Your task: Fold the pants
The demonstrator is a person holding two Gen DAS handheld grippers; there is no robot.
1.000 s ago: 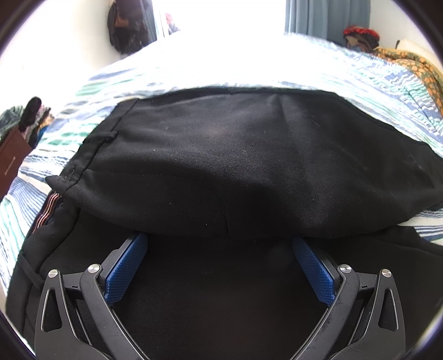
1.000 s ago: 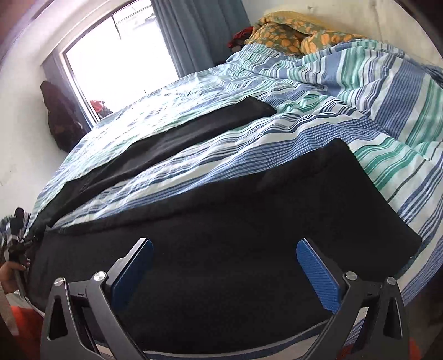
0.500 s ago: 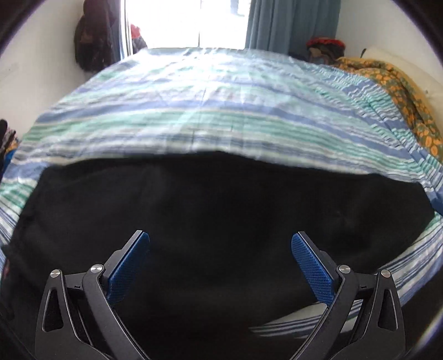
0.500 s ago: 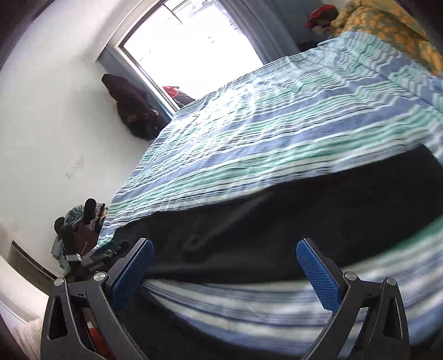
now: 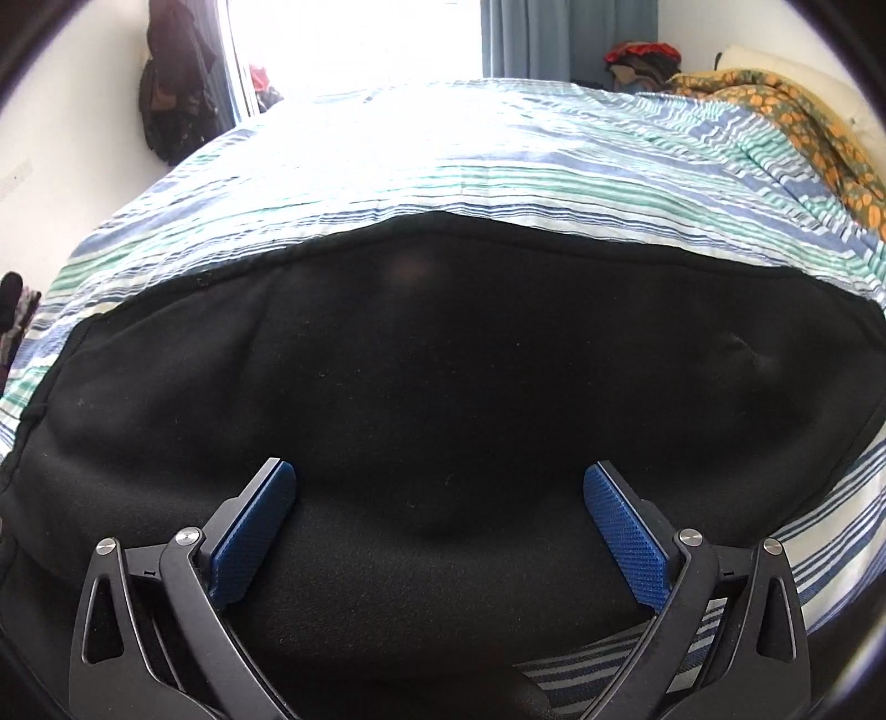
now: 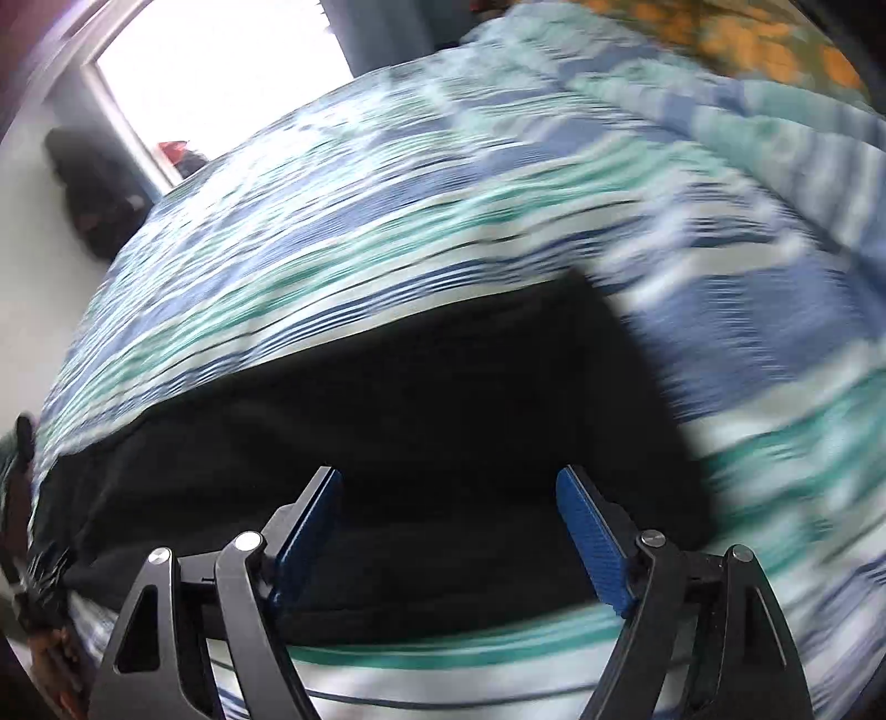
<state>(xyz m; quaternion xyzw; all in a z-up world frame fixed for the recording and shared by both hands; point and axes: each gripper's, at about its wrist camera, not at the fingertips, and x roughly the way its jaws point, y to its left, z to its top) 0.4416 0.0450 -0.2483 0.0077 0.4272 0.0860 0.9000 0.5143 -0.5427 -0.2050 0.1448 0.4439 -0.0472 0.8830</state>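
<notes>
Hanging over the folded black pants [image 5: 443, 376], the left gripper [image 5: 440, 520] points down at the cloth with its jaws spread wide. Nothing is pinched between the blue pads [image 5: 255, 531]; only dark fabric lies below them. In this left wrist view the pants fill the middle and lower part of the picture, spread flat on a striped duvet [image 5: 443, 166] in blue, green and white, whose bare part runs from 9 o'clock over 12 to 3 o'clock around the garment. A bright window [image 5: 354, 39] sits at 12 o'clock, a blue-grey curtain [image 5: 554, 39] just to its right. Dark clothes hanging on the wall [image 5: 171, 94] show at 11 o'clock, and an orange patterned blanket [image 5: 803, 127] lies at 2 o'clock.

The right wrist view is smeared by motion. The right gripper [image 6: 448, 526] has its jaws apart but closing, and the pads do not press on anything; the pants [image 6: 387, 415] lie beneath and ahead of them. Here the garment stretches from 9 o'clock to the centre, with one squared end at about 2 o'clock from the jaws. Striped duvet [image 6: 443, 194] surrounds it, the window [image 6: 221, 72] at 11 o'clock.
</notes>
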